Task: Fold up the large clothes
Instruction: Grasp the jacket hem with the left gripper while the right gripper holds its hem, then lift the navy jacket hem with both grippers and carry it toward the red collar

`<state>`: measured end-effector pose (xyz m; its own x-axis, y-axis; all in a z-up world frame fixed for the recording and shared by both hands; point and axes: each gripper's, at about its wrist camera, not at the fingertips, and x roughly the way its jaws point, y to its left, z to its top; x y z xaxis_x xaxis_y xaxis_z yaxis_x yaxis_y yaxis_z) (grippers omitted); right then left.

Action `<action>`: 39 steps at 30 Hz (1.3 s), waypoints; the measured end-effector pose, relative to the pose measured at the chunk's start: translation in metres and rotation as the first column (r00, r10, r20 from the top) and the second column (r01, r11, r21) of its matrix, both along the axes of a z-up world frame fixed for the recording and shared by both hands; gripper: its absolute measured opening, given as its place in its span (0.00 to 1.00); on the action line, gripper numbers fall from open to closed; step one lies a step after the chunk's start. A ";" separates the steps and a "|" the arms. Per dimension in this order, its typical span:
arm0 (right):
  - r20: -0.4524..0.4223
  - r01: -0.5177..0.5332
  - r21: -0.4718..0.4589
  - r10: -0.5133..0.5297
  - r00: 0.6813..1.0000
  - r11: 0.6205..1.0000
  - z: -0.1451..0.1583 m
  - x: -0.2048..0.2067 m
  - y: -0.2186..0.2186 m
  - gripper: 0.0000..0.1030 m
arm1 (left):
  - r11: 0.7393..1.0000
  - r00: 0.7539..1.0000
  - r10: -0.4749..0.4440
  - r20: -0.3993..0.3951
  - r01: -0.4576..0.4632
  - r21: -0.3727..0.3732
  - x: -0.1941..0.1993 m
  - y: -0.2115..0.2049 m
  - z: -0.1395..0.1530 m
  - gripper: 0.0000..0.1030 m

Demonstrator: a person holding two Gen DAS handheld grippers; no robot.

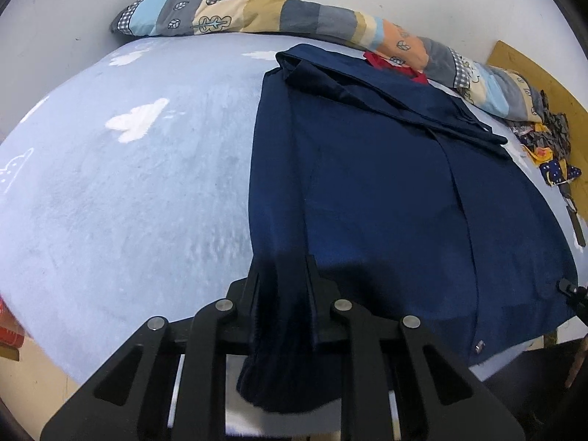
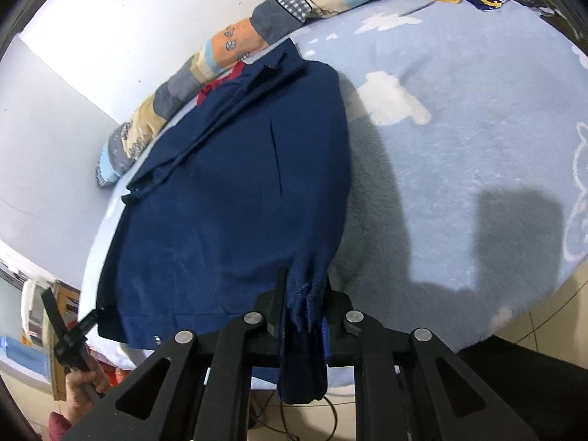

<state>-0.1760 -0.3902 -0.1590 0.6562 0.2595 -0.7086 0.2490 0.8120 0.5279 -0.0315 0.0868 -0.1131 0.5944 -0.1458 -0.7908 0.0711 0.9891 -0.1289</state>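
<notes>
Left wrist view: the navy garment point(image 1: 386, 191) lies flat on the pale blue bed point(image 1: 128, 183), bare bedding to its left. The left claw point(image 1: 283, 268) is clamped on its near hem.

Right wrist view: bare bedding spreads rightward; the right claw point(image 2: 305, 286) pinches the garment's bunched near corner.

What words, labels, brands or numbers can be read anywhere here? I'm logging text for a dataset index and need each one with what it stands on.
None can be read.
Navy garment: no label or print shows.
Light blue blanket: only white cloud shapes.
Patchwork pillow: leaf and tree drawings, no lettering.
Red object at the left wrist view's left edge: too blurred and cropped to tell.
</notes>
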 end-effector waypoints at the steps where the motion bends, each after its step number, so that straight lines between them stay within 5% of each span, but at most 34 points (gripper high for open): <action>1: 0.007 0.002 0.004 -0.002 1.000 1.000 0.002 -0.002 -0.001 0.13 | 1.000 1.000 0.003 0.003 -0.003 -0.002 -0.004 0.000 0.003 0.16; 13: -0.046 0.022 0.024 -0.021 0.999 0.999 -0.007 0.012 -0.009 0.18 | 1.000 0.997 0.013 -0.072 -0.014 -0.010 -0.002 0.002 -0.015 0.21; 20: -0.127 0.021 0.019 -0.018 0.992 1.000 -0.028 0.027 -0.009 0.24 | 0.999 0.997 0.045 -0.057 -0.047 -0.021 0.010 0.003 -0.024 0.62; 22: -0.142 0.013 0.020 -0.010 0.990 1.000 -0.033 0.029 -0.008 0.28 | 0.997 0.997 0.052 -0.052 -0.055 -0.048 0.013 0.005 -0.027 0.64; 24: -0.137 0.000 0.022 0.003 0.991 1.000 -0.034 0.030 -0.004 0.23 | 0.998 0.998 0.047 -0.045 -0.049 -0.046 0.013 0.003 -0.026 0.61; 26: -0.123 -0.015 0.007 0.016 0.992 1.000 -0.032 0.027 -0.002 0.16 | 0.999 0.999 0.023 -0.029 -0.024 -0.039 0.009 -0.001 -0.020 0.22; 27: -0.104 -0.014 0.018 0.016 0.994 1.000 -0.028 0.024 -0.002 0.14 | 0.999 1.000 0.013 -0.022 -0.014 -0.040 0.008 -0.002 -0.016 0.18; 35: 0.044 -0.014 0.188 0.006 0.999 0.982 0.006 -0.007 -0.013 0.12 | 0.993 0.999 -0.004 0.040 0.009 -0.120 -0.016 0.006 0.014 0.17; 39: 0.045 -0.031 0.199 0.022 0.999 0.980 0.010 -0.012 -0.015 0.12 | 0.993 0.999 -0.007 0.049 0.013 -0.120 -0.019 0.009 0.018 0.17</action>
